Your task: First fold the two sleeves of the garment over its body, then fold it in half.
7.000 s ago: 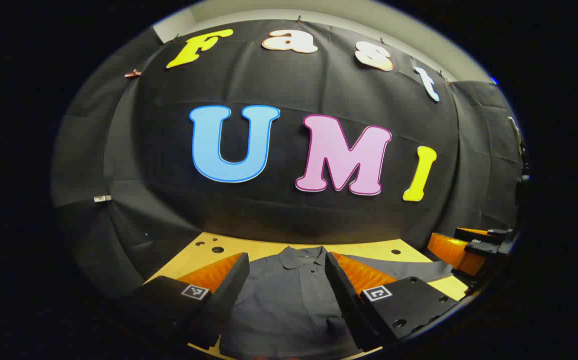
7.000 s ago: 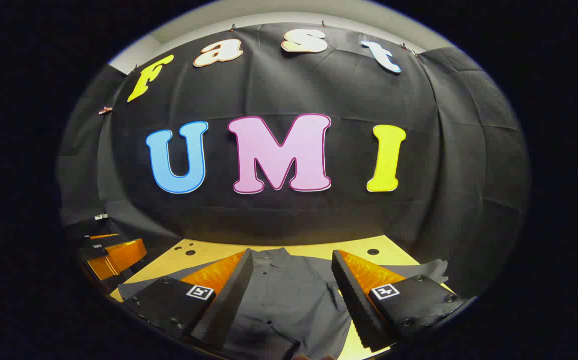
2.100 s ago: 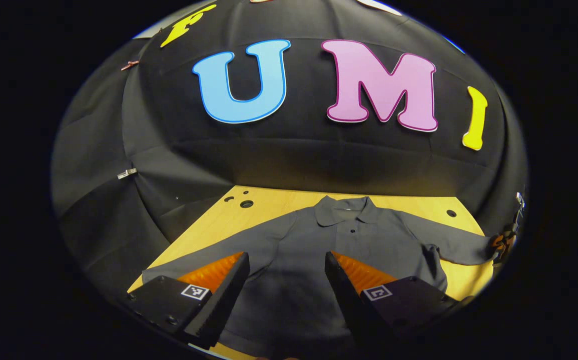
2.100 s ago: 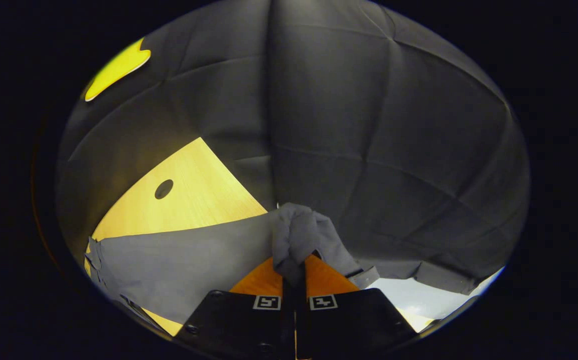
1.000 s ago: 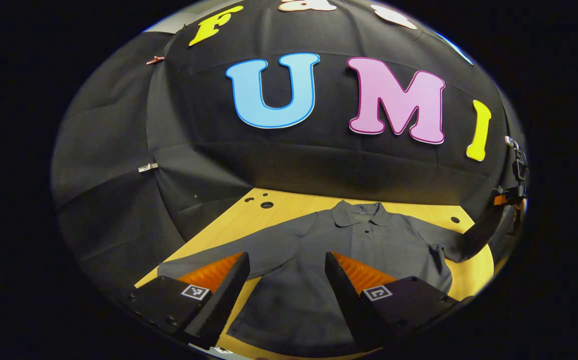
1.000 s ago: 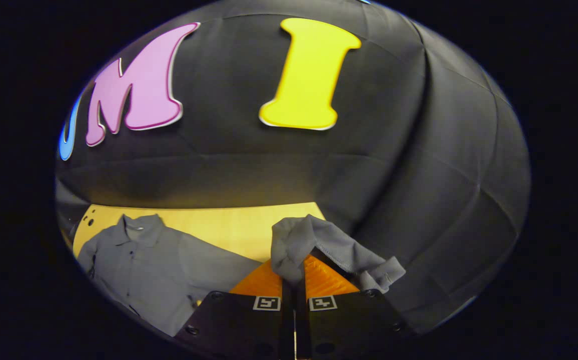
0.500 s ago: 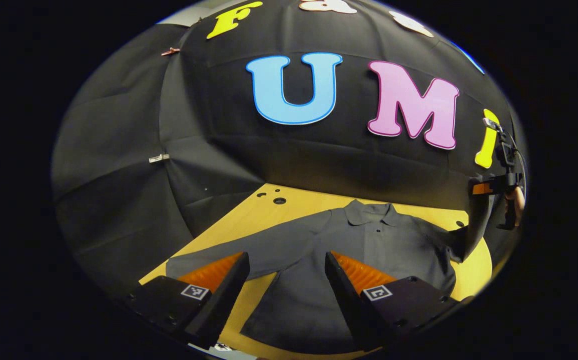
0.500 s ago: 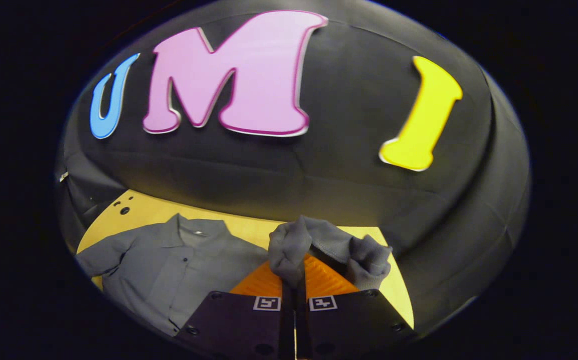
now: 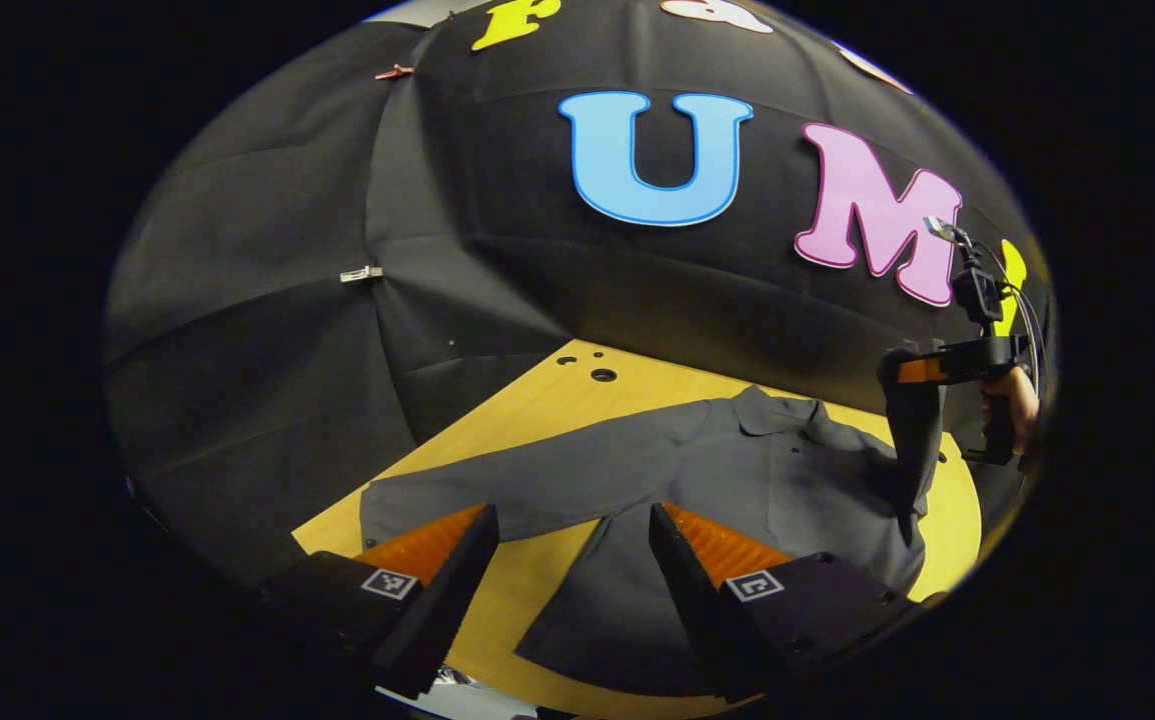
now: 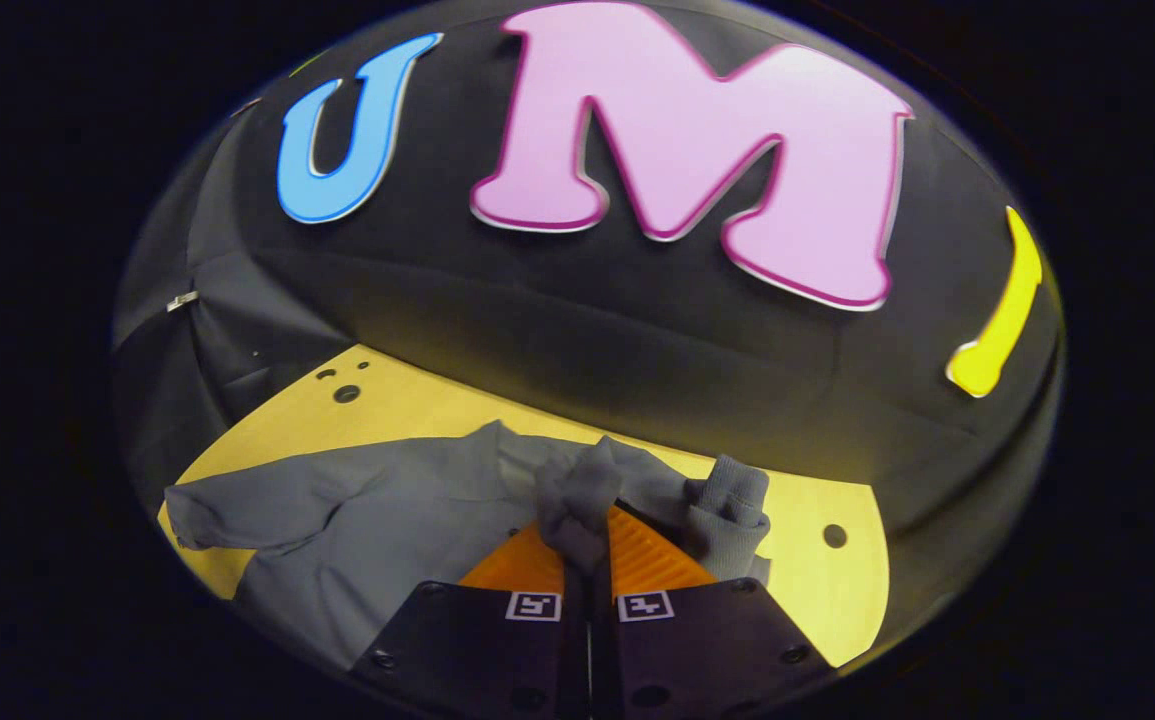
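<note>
Wooden table (image 9: 537,410), grey shirt (image 9: 737,480), sleeve (image 10: 577,500) pinched in right jaws

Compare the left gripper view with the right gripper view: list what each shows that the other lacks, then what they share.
Left gripper view: the open left claw, and the hand holding the right claw aloft with the sleeve hanging from it over the shirt.

Right gripper view: the right claw close up, shut on the bunched sleeve, with the cuff beside it.

Both: the grey shirt spread on the wooden table, its other sleeve lying outstretched.
</note>
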The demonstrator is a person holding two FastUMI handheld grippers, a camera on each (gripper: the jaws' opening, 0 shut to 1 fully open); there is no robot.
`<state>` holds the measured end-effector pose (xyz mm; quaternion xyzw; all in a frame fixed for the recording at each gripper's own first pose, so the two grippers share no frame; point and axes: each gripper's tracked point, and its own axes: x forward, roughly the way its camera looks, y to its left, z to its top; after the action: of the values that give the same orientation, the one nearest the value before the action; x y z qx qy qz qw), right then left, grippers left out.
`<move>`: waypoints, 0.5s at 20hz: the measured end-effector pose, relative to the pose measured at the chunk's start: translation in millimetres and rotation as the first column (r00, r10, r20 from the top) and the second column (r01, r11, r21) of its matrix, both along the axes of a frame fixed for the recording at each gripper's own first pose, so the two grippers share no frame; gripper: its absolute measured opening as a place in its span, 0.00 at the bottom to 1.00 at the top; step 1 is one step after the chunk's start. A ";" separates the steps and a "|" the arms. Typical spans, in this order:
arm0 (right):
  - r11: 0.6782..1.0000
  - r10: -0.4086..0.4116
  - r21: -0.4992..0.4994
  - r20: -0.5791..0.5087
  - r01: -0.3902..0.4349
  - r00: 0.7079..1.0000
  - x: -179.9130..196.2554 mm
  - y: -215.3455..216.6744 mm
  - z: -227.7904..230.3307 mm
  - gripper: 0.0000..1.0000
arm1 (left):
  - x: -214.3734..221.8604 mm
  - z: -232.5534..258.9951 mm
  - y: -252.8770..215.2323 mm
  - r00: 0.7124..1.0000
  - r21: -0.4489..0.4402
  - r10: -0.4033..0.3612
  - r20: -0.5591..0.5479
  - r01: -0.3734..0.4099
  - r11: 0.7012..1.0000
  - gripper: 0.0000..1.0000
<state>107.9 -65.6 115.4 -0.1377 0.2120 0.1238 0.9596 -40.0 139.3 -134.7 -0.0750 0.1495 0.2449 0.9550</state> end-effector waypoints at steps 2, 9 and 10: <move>0.999 0.035 -0.003 -0.027 -0.035 0.999 1.2 31.9 -13.3 0.06 | -9.9 -3.1 9.9 1.000 -0.010 0.023 -0.001 -0.023 1.000 0.96; 0.988 0.153 -0.007 -0.126 -0.155 0.980 -11.9 140.4 -71.2 0.06 | -37.4 -22.4 40.8 0.994 -0.052 0.103 -0.029 -0.104 0.993 0.96; 0.985 0.167 -0.005 -0.144 -0.170 0.975 -15.4 153.6 -80.2 0.06 | -39.4 -23.4 45.0 0.993 -0.049 0.112 -0.030 -0.114 0.992 0.96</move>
<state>92.5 87.9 35.2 -0.1541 0.2691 0.2124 0.9267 -79.3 184.3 -158.1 -0.1041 0.1643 0.2957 0.9353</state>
